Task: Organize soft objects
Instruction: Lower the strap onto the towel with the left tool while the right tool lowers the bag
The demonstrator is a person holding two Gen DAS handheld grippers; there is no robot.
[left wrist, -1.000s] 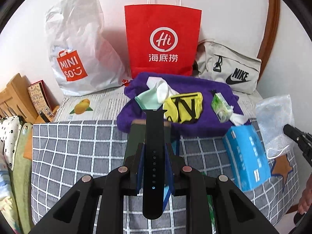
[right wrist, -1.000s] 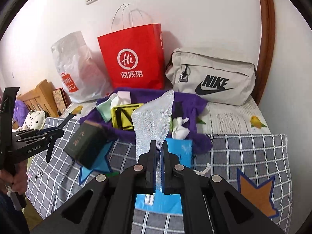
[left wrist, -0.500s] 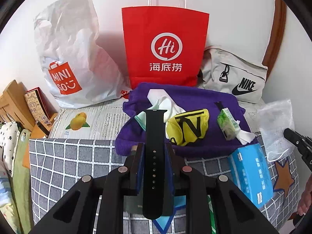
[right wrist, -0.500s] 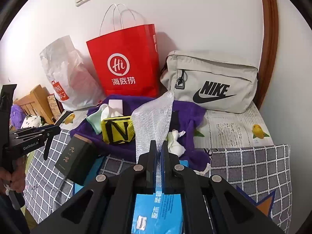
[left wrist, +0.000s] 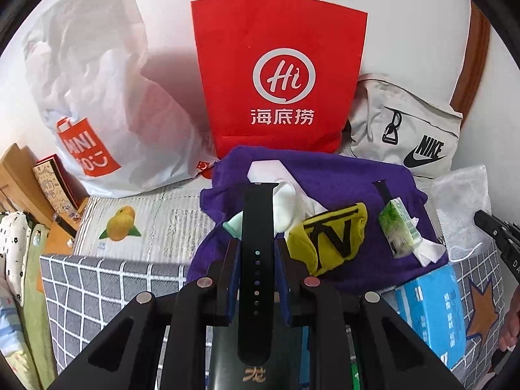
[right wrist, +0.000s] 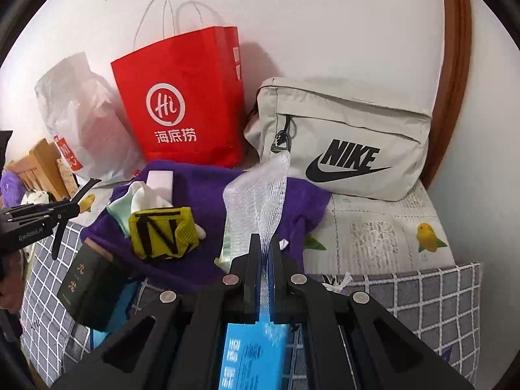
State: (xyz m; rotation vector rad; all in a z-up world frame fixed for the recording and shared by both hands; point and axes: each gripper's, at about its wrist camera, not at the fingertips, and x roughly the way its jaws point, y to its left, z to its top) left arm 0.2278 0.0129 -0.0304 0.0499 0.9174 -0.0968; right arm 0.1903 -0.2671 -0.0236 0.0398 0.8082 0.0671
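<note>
**Both tools loaded above the bed**

While the left tool [left wrist: 256,279] pinches one black perforated rubber watch strap [left wrist: 256,260] upright between its pads, the right tool [right wrist: 265,279] is pressed together on one clear bubble-wrap sheet [right wrist: 260,195]. Both angle downward over the purple fleece cloth [right wrist: 195,175], which carries one yellow pouch [right wrist: 162,234] before three bags.
</note>
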